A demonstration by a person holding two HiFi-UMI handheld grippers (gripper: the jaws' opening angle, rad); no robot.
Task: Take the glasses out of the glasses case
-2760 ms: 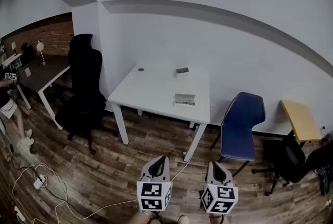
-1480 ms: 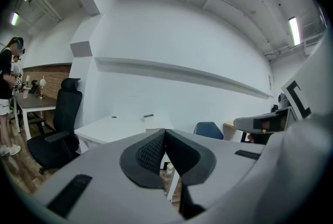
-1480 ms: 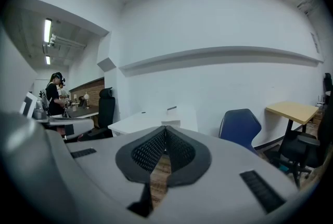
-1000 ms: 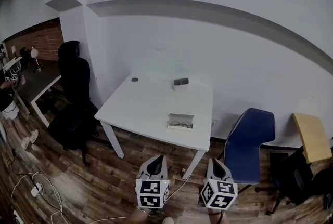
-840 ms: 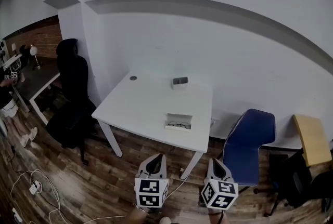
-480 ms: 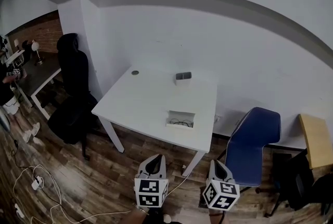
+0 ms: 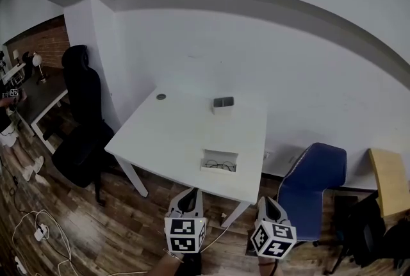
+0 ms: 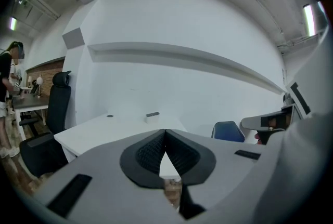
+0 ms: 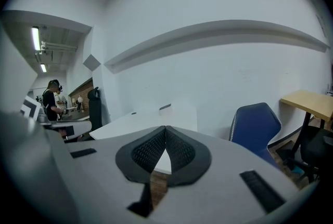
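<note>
Glasses case: we see the glasses case (image 7: 220, 161) lying open on the white table (image 7: 173, 134), close to its near edge.
Glasses: we make out the glasses (image 7: 221, 165) as a thin dark frame lying inside the case.
Left gripper: we hold the left gripper (image 7: 190, 195) low, short of the table's near edge and well apart from the case; its jaws meet at the tips with nothing between them.
Right gripper: our right gripper (image 7: 264, 202) hangs beside the left one, jaws likewise pressed together and empty.
Far edge of table: we see a small grey box (image 7: 223, 104) and, to its left, a small dark disc (image 7: 161, 97).
Surroundings: we see a blue chair (image 7: 314, 185) right of the table and a black office chair (image 7: 80, 114) to its left.
</note>
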